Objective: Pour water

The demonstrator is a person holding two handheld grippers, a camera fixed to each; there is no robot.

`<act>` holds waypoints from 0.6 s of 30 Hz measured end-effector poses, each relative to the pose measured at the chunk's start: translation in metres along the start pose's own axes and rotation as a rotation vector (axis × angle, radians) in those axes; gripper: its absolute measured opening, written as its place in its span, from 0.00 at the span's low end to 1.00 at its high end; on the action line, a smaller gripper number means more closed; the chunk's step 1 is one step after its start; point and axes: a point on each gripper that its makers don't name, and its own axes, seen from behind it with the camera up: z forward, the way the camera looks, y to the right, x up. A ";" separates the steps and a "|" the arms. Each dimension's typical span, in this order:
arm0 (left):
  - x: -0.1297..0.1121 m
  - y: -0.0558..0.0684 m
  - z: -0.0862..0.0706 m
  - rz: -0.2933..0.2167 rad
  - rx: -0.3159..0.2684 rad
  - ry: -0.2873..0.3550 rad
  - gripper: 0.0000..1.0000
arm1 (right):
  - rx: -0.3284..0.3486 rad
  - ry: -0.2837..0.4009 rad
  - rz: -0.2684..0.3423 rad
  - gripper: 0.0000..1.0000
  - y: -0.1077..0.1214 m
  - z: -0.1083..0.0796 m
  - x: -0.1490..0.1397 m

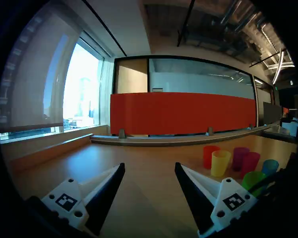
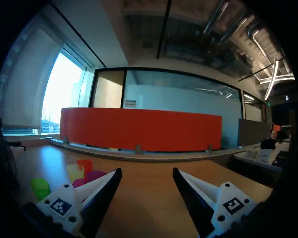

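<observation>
Several coloured plastic cups stand in a cluster on the wooden table (image 1: 149, 182): an orange cup (image 1: 209, 155), a yellow cup (image 1: 220, 162), two magenta cups (image 1: 244, 159), a blue cup (image 1: 270, 166) and a green cup (image 1: 253, 180). They lie ahead and to the right of my left gripper (image 1: 149, 168), which is open and holds nothing. In the right gripper view the same group sits at the left: green cup (image 2: 40, 187), yellow cup (image 2: 76, 172), orange cup (image 2: 85, 166), magenta cups (image 2: 94, 175). My right gripper (image 2: 147, 172) is open and empty, its left finger partly covering the magenta cups.
A long red partition (image 1: 182, 113) with glass above runs along the table's far edge (image 2: 141, 135). A bright window (image 1: 79, 93) and a low ledge are on the left. Desks with dark items stand at the far right (image 2: 268, 152).
</observation>
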 end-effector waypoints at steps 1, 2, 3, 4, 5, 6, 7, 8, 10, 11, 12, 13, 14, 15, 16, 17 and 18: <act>0.000 0.000 0.000 0.000 0.000 0.000 0.93 | 0.005 0.003 -0.001 0.99 -0.001 0.000 0.000; 0.000 0.000 0.000 0.000 0.000 0.000 0.93 | 0.009 0.006 -0.001 0.99 -0.002 0.001 0.000; 0.000 0.000 0.000 0.000 0.000 0.000 0.93 | 0.016 0.008 -0.001 0.99 -0.003 0.001 0.000; 0.000 0.000 0.000 0.000 0.000 0.000 0.93 | 0.023 0.009 -0.001 0.99 -0.004 0.001 -0.001; 0.000 0.000 0.000 0.000 0.000 0.000 0.93 | 0.030 0.010 -0.001 0.99 -0.005 0.002 -0.001; 0.000 0.000 0.000 0.000 0.000 0.000 0.93 | 0.031 0.008 0.001 1.00 -0.005 0.002 -0.002; 0.000 0.000 0.000 0.001 0.000 0.000 0.93 | 0.030 0.003 0.005 1.00 -0.004 0.003 -0.004; 0.000 0.000 0.000 0.001 0.000 0.000 0.93 | 0.029 0.000 0.008 1.00 -0.003 0.004 -0.005; 0.000 0.000 0.000 0.001 0.000 0.000 0.93 | 0.021 -0.009 0.015 1.00 0.001 0.005 -0.008; 0.000 0.000 0.000 0.000 0.000 0.000 0.93 | 0.017 -0.013 0.018 1.00 0.003 0.006 -0.009; 0.000 0.000 0.000 0.000 0.000 0.000 0.93 | 0.013 -0.016 0.017 1.00 0.005 0.006 -0.010; 0.000 0.000 0.000 0.000 0.000 0.000 0.93 | 0.008 -0.019 0.014 1.00 0.008 0.006 -0.012; 0.000 0.000 0.000 0.000 0.000 0.000 0.93 | 0.004 -0.021 0.011 1.00 0.011 0.006 -0.013; 0.000 0.000 0.000 0.000 0.000 0.000 0.93 | 0.001 -0.021 0.007 1.00 0.013 0.006 -0.014; 0.000 0.000 0.000 0.000 0.000 0.000 0.93 | -0.002 -0.021 0.000 1.00 0.016 0.005 -0.015; 0.000 0.000 0.000 0.000 0.000 0.000 0.93 | -0.004 -0.021 -0.005 1.00 0.018 0.005 -0.017; 0.000 0.000 0.000 0.000 0.000 0.000 0.93 | -0.006 -0.019 -0.008 1.00 0.019 0.005 -0.017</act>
